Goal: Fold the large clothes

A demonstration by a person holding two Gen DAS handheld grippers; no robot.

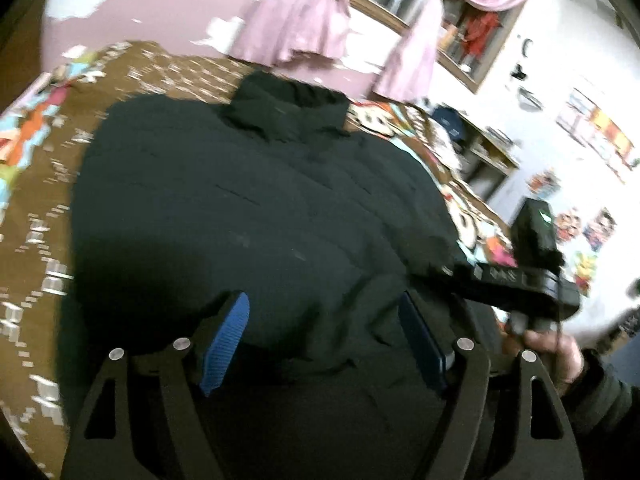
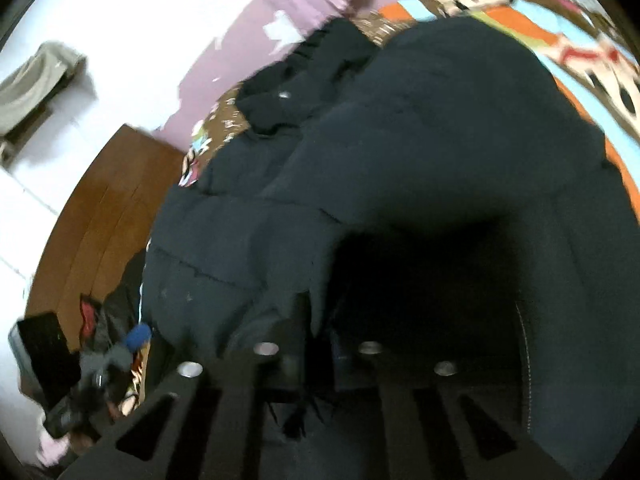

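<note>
exposure: I read both feeds as dim indoors; white wall (image 1: 560, 20) blows out, no detail there.
dark zones: black jacket (image 1: 260, 200) swallows light. In the right wrist view I get a near-black patch just ahead of the right gripper (image 2: 320, 344); pads lost in it.
shadows: soft, no hard edges. I can't place the light source.
blur: motion smear in both. Bedspread (image 1: 48, 208) print streaks, pink curtains (image 1: 296, 24) soft.
sharpest: blue pads (image 1: 224, 344) of the left gripper (image 1: 324, 340).
distortion: heavy fisheye bend, black vignette at corners.
glare: small hot spots on rivets (image 2: 266, 347).
</note>
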